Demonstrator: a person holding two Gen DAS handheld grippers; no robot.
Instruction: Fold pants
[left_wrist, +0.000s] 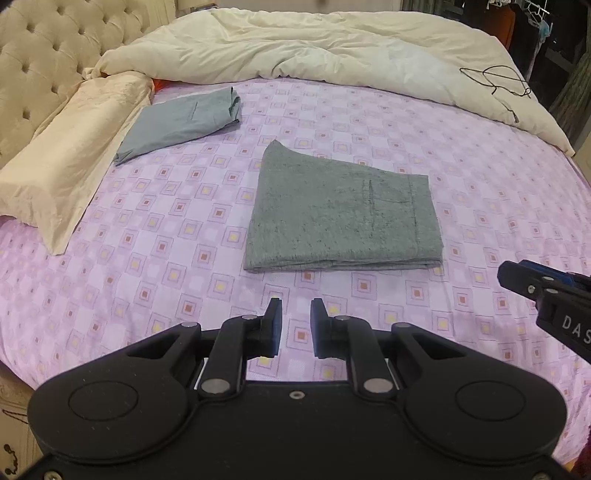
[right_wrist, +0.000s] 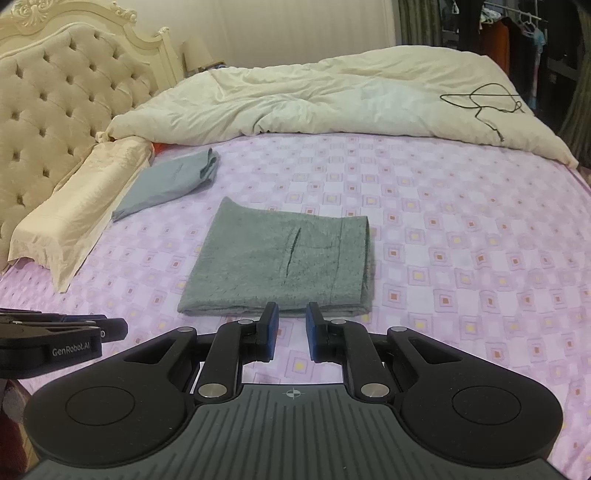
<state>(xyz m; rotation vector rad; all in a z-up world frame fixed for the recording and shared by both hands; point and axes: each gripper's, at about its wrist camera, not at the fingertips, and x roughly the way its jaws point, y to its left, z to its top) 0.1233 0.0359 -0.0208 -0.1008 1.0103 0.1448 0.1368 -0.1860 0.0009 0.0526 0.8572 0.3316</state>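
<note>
Grey-green pants (left_wrist: 340, 214) lie folded into a flat square on the pink patterned bed sheet (left_wrist: 166, 258); they also show in the right wrist view (right_wrist: 284, 262). My left gripper (left_wrist: 295, 306) is open and empty, hovering just short of the pants' near edge. My right gripper (right_wrist: 291, 310) is open and empty, its tips close above the pants' near edge. The right gripper shows at the right edge of the left wrist view (left_wrist: 517, 277); the left one shows at the left of the right wrist view (right_wrist: 114, 328).
A second folded blue-grey garment (left_wrist: 184, 122) lies at the back left beside a beige pillow (left_wrist: 66, 158). A cream duvet (left_wrist: 314, 44) with a black cable (left_wrist: 498, 85) covers the far side. A tufted headboard (right_wrist: 55, 92) stands at the left.
</note>
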